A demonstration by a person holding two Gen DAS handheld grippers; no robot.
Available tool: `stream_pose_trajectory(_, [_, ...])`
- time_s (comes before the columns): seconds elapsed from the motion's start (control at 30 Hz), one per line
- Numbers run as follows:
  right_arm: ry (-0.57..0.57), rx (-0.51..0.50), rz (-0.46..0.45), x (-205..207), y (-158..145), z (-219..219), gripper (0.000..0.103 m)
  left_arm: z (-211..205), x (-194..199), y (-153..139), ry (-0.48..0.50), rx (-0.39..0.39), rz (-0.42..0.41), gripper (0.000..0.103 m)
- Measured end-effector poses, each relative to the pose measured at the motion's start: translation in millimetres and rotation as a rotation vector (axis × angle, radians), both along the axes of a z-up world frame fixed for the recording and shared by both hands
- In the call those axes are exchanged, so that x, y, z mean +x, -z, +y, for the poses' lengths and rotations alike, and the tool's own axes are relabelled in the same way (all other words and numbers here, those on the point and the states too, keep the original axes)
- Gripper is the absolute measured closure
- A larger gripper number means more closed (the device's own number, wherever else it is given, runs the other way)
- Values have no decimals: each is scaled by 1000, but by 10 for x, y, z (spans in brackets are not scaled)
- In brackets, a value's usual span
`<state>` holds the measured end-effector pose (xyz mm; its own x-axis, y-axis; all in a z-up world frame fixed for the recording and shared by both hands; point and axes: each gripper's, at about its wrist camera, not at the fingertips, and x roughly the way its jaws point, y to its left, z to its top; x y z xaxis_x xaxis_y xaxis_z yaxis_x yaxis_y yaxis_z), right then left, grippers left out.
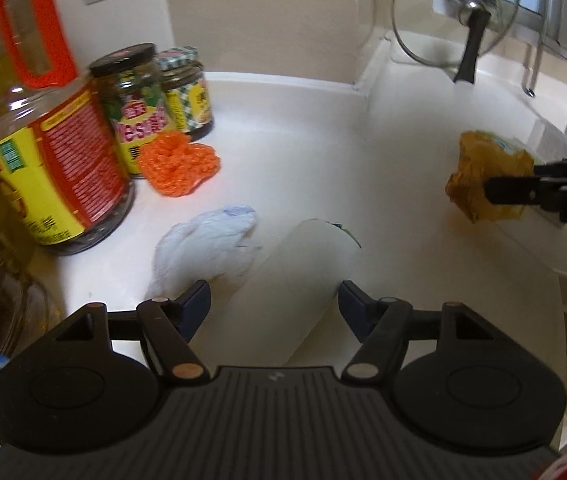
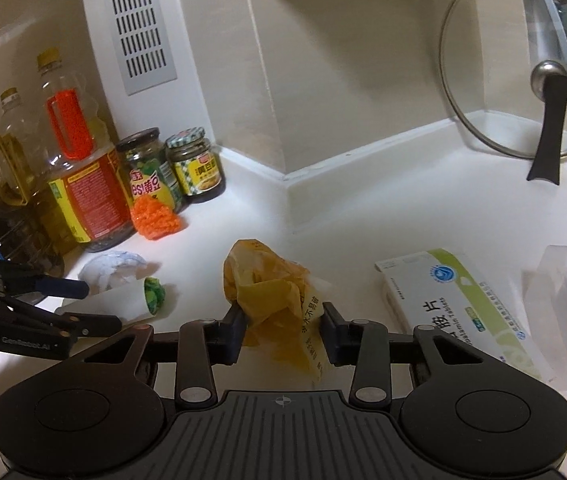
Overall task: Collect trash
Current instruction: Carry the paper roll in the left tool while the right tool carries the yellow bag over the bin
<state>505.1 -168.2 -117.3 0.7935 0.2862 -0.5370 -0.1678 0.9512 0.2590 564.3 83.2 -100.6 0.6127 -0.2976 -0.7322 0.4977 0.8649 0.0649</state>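
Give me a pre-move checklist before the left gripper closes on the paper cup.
1. Paper cup between the open left gripper fingers: ok.
2. Cup lying on its side on the counter: ok.
3. White bag clear of the left finger: not ok, it lies right beside it.
4. Right gripper around the yellow bag: ok.
5. Pads pressing firmly on the yellow bag: cannot tell.

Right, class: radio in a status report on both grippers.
Left gripper open around paper cup. Right gripper closing around yellow bag. Crumpled tissue beside cup.
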Motion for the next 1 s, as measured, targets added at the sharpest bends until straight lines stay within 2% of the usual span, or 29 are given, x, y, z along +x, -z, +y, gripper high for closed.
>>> stream_pose_trajectory(0.1, [18,12,4,-20,3,-46,63,-57,32,24,31,23,15,40])
stream_pose_trajectory(0.27, [42,22,12,-63,17,-116,63,-117,37,24,52,43,27,55])
stream_pose_trajectory(0.8, [36,50,2,-282,-26,-230,63,-179,-147,-91,-13,28,9,63])
stream_pose_trajectory(1.0, [19,68,-14,-458,-101,-299,63,-136,-387,-197,-66,-21,8,63])
